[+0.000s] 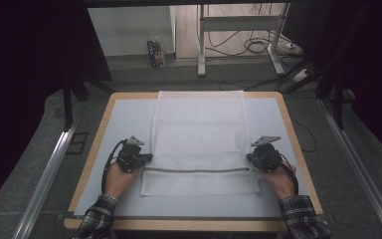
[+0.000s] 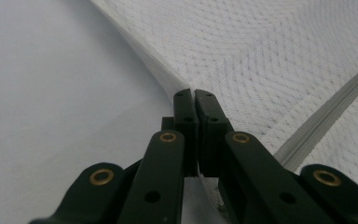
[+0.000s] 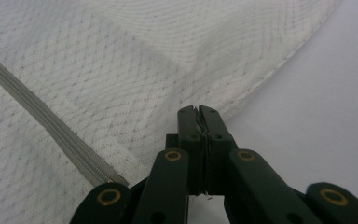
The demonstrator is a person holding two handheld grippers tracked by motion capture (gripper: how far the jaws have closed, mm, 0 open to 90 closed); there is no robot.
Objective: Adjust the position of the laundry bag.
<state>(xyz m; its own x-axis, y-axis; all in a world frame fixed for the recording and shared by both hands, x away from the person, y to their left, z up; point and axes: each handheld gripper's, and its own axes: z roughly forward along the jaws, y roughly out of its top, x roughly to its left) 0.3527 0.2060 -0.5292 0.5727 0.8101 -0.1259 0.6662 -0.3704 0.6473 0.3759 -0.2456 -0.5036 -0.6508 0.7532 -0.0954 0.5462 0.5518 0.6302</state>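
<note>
Black jaws of my left gripper [image 2: 195, 100] and right gripper [image 3: 198, 114] are pinching the side edges of the white mesh laundry bag [image 1: 199, 139] lying flat on the surface [image 1: 124, 119], near its zipper [image 1: 199, 170]. It's light, limp mesh; hemmed edges look like the safest hold.

Both forearms entered from the bottom edge of the high view, in plaid sleeves, angled slightly inward. The left hand [image 1: 115, 180] sat at lower left of centre, wrapped around the left gripper [image 1: 148, 158], whose jaws pointed toward the frame's middle. The right hand [image 1: 278, 180] mirrored it at lower right, carrying the right gripper [image 1: 248, 158], aimed inward as well. In each gripper view the two black jaws stood pressed together, pinching a fabric edge between them.
</note>
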